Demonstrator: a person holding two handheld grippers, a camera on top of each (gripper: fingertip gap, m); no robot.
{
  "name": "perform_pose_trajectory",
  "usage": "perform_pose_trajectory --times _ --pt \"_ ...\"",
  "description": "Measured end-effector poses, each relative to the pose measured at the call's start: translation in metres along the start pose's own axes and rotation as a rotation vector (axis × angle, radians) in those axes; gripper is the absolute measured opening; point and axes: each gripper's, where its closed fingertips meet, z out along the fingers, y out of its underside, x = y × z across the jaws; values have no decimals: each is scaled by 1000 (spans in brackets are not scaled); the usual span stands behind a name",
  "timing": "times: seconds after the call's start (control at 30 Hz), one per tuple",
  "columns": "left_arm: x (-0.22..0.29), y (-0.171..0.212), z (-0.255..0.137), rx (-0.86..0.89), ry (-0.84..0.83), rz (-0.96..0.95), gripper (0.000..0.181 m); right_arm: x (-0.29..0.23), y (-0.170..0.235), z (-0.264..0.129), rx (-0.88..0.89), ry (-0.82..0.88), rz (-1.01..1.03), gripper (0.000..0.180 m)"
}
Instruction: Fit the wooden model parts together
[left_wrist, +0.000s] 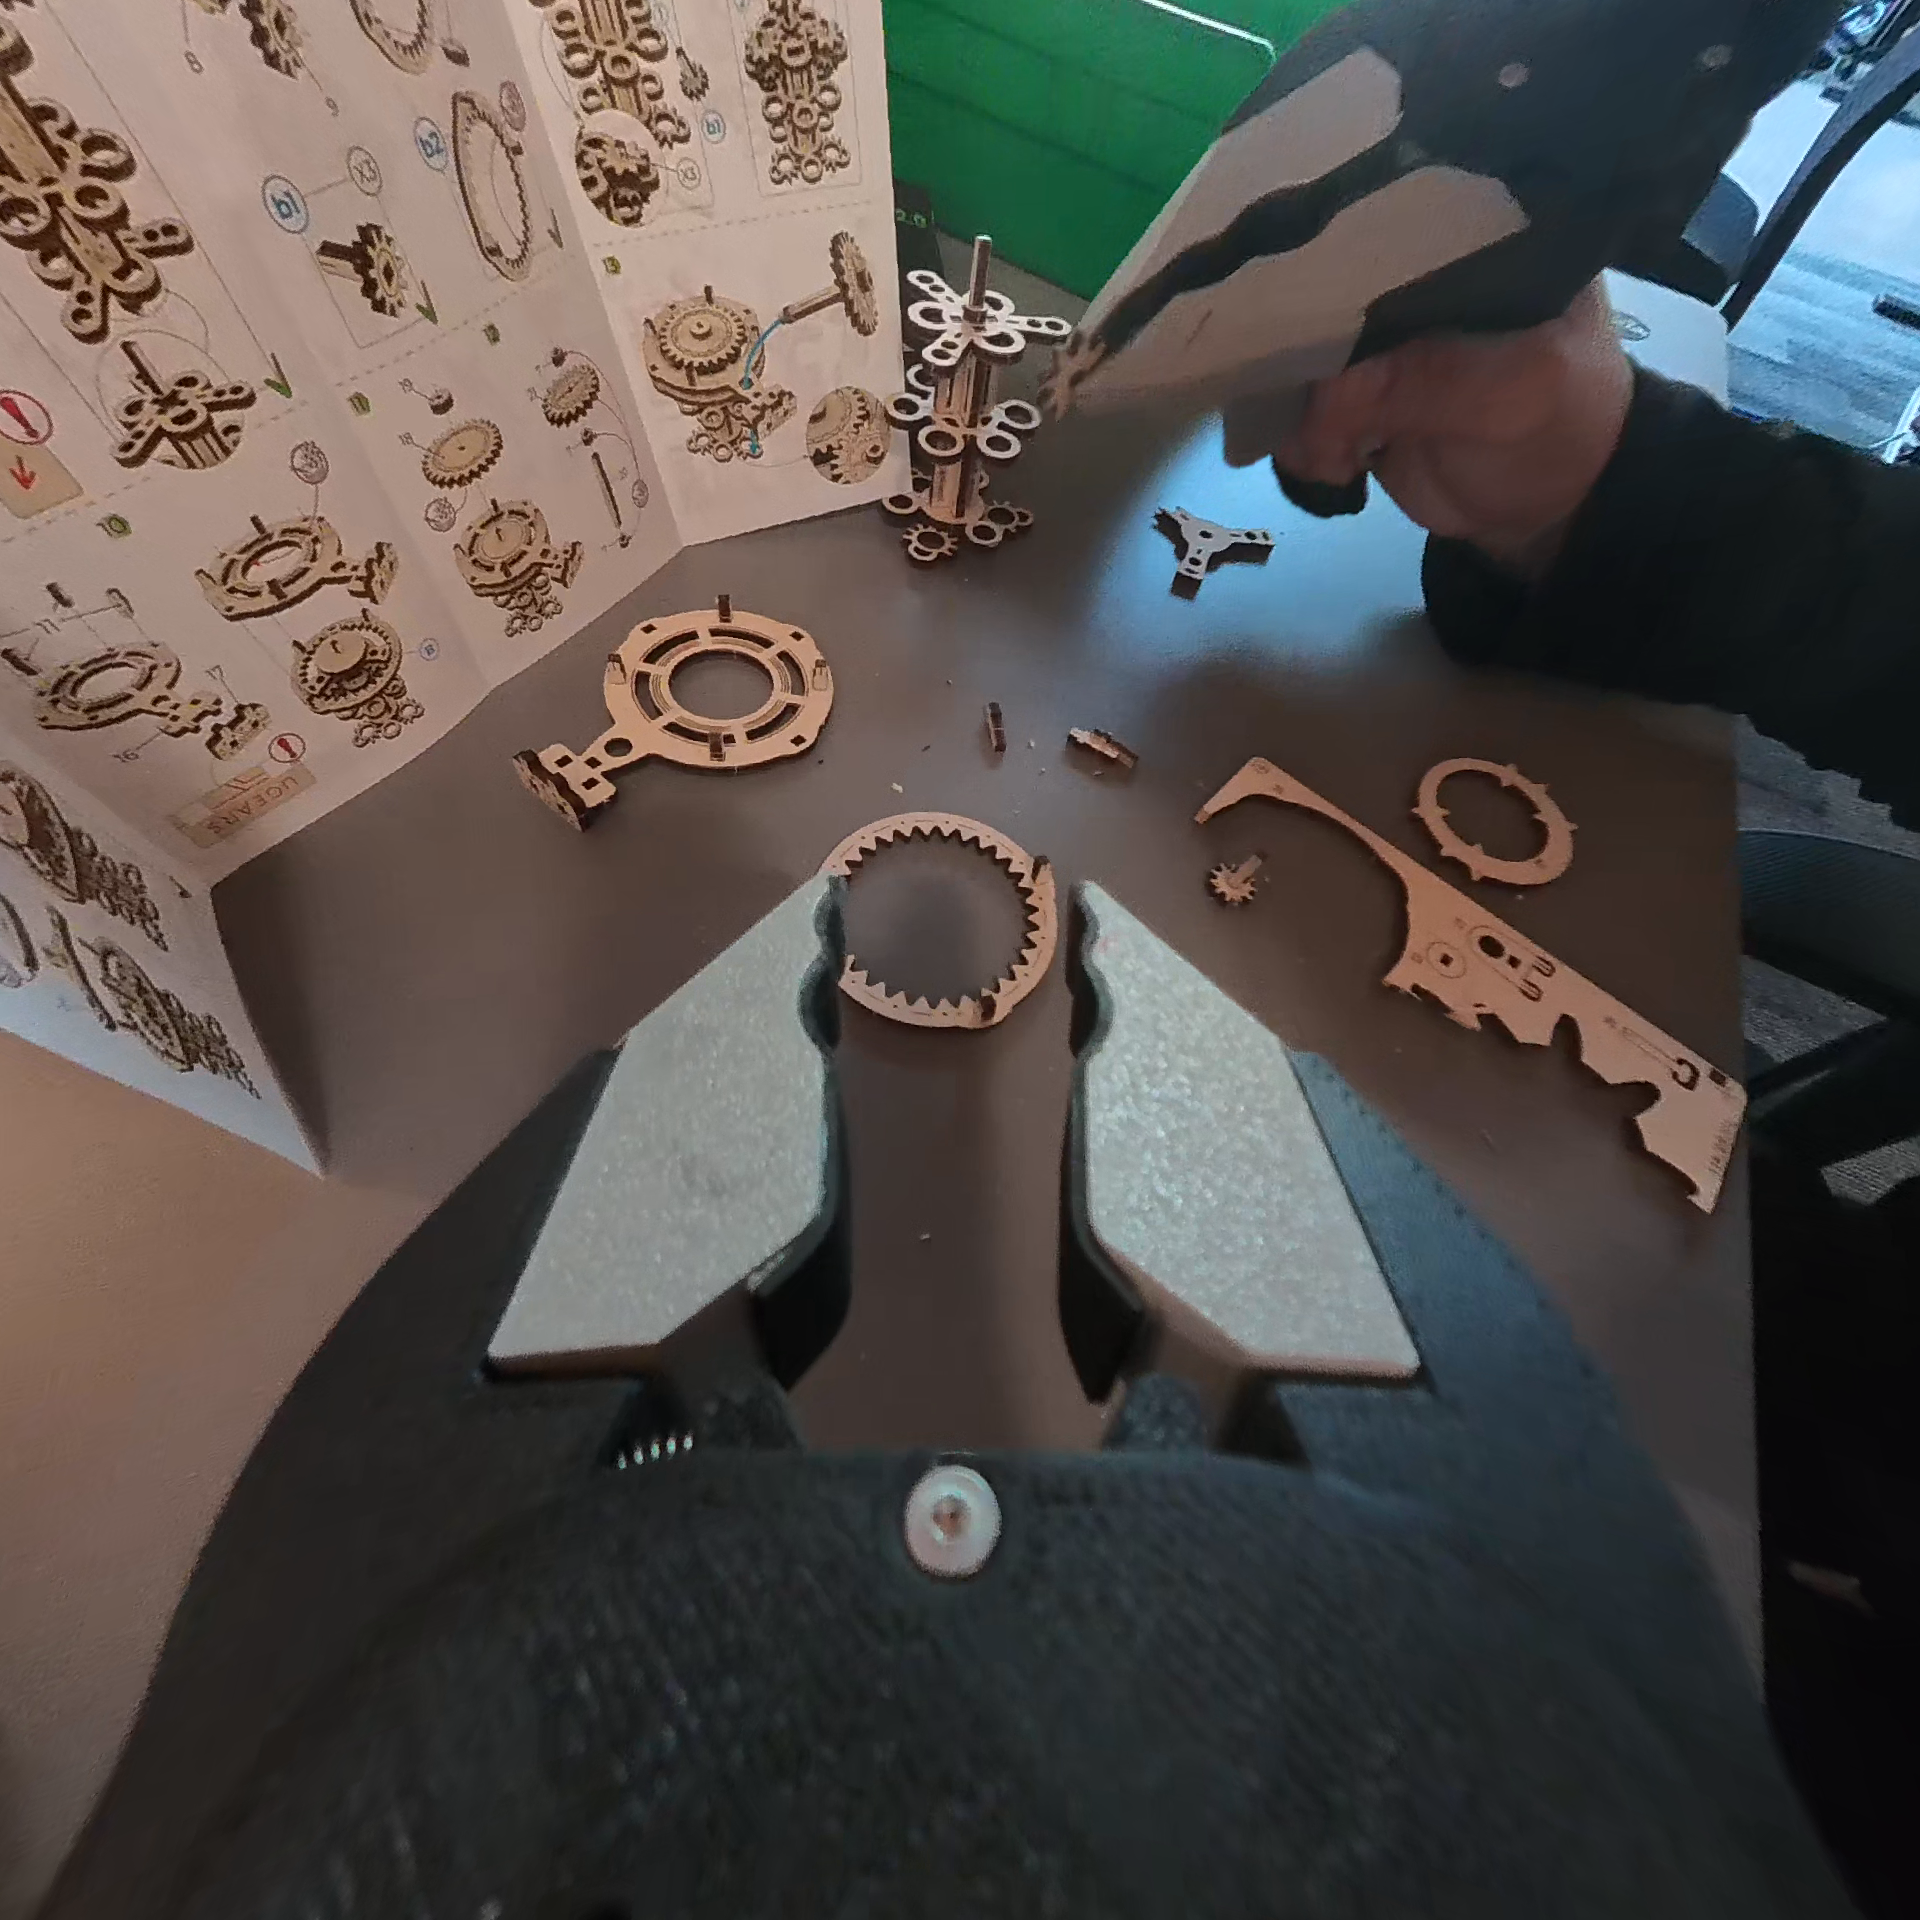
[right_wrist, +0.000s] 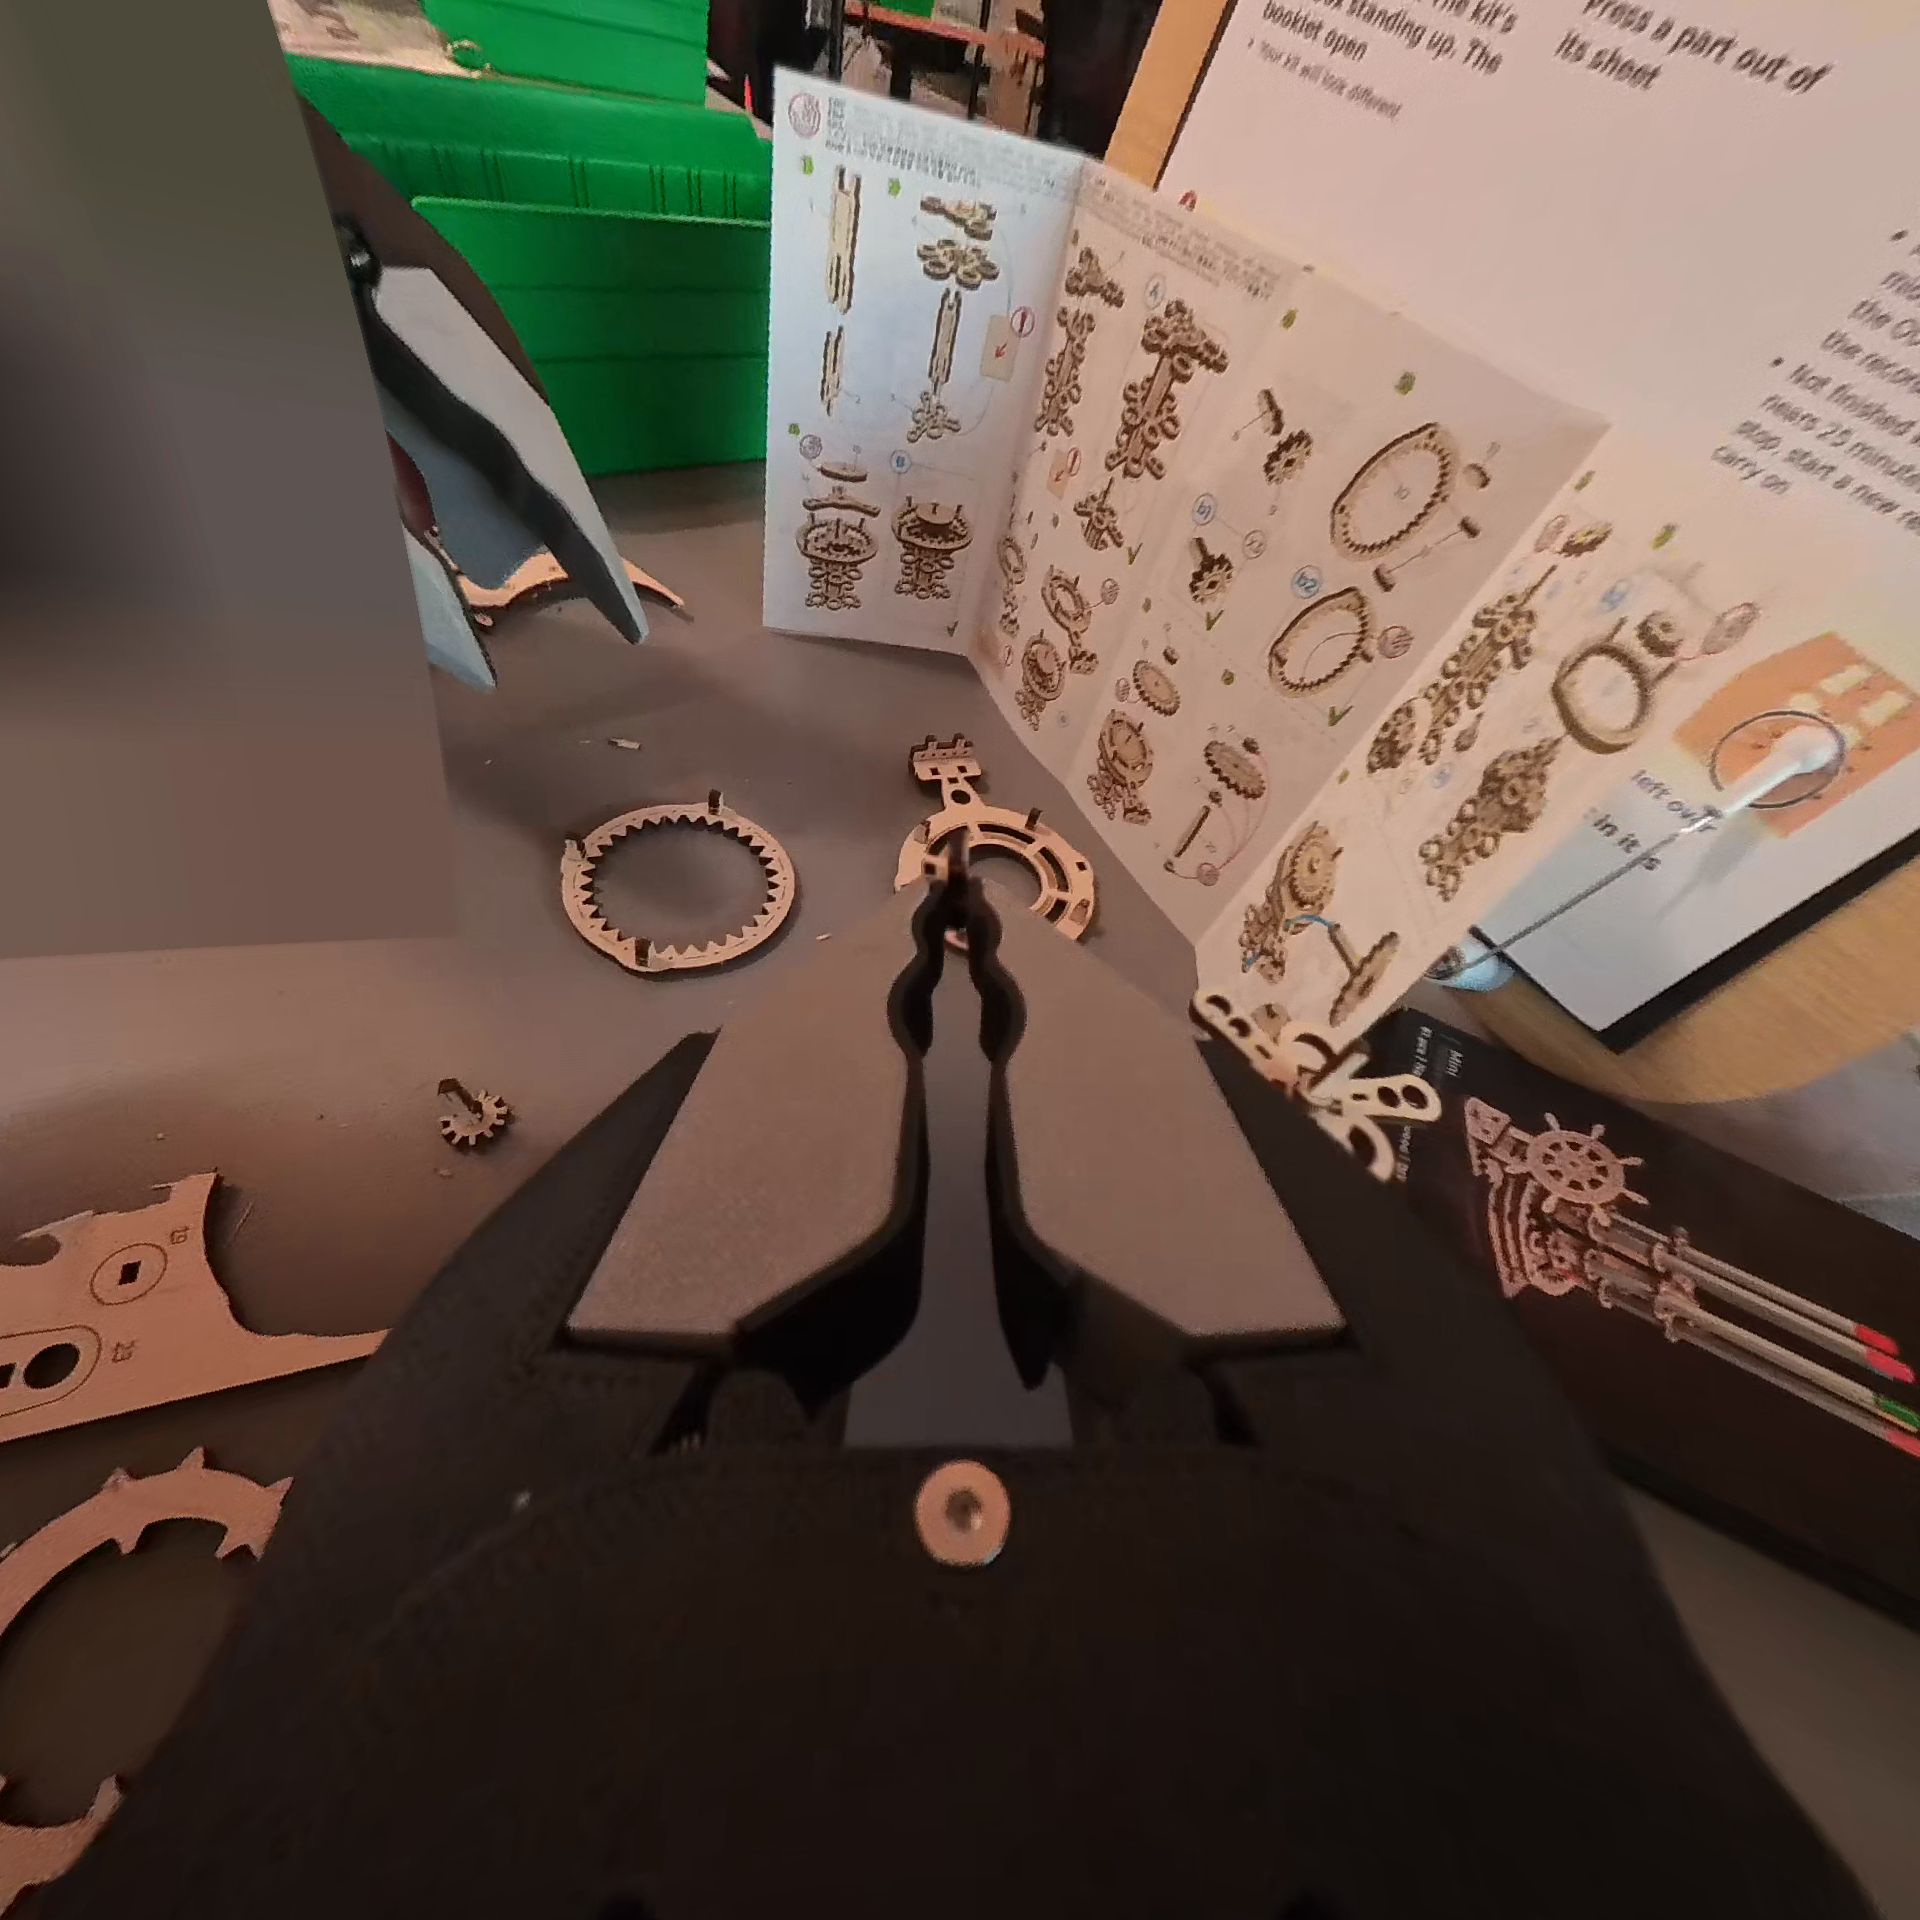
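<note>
My left gripper (left_wrist: 956, 909) is open and empty. A toothed wooden ring (left_wrist: 940, 920) lies flat on the dark table and shows between its fingertips. The ring also shows in the right wrist view (right_wrist: 675, 883). My right gripper (right_wrist: 951, 883) is shut on a small wooden gear, seen edge-on at its tips. It is held in the air, and the gear (left_wrist: 1075, 364) shows at its tips in the left wrist view. A round base frame with a handle (left_wrist: 717, 696) lies behind the ring; in the right wrist view (right_wrist: 1039, 883) it sits just past the right fingertips.
A tower of ring pieces (left_wrist: 966, 416) stands at the back by the upright instruction booklet (left_wrist: 312, 416). A three-arm piece (left_wrist: 1210, 540), two small pegs (left_wrist: 1101, 748), a small gear (left_wrist: 1236, 878), a spiked ring (left_wrist: 1496, 821) and a leftover sheet (left_wrist: 1507, 966) lie right. The kit box (right_wrist: 1662, 1299) lies far right. The grippers' ends are close to 12 cm from one another. The three-arm piece (left_wrist: 1210, 540) is about 15 cm from my right fingertips.
</note>
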Motion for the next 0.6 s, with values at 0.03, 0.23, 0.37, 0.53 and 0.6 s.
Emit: perform_pose_trajectory --times 0.03,0.23,0.37,0.53,0.6 --pt "0 0 0 -1 -2 1 38 1 -1 -2 7 7 1 0" --pt "-5 1 0 -4 -15 -6 37 15 -11 -16 60 74 5 0" --pt "-8 3 0 -11 -27 -4 37 35 -21 -33 125 178 4 0" --pt "-13 5 1 -17 -40 -7 37 66 -27 -62 200 308 42 0" --pt "-14 6 1 -20 -43 -6 37 74 -26 -69 210 325 72 0"
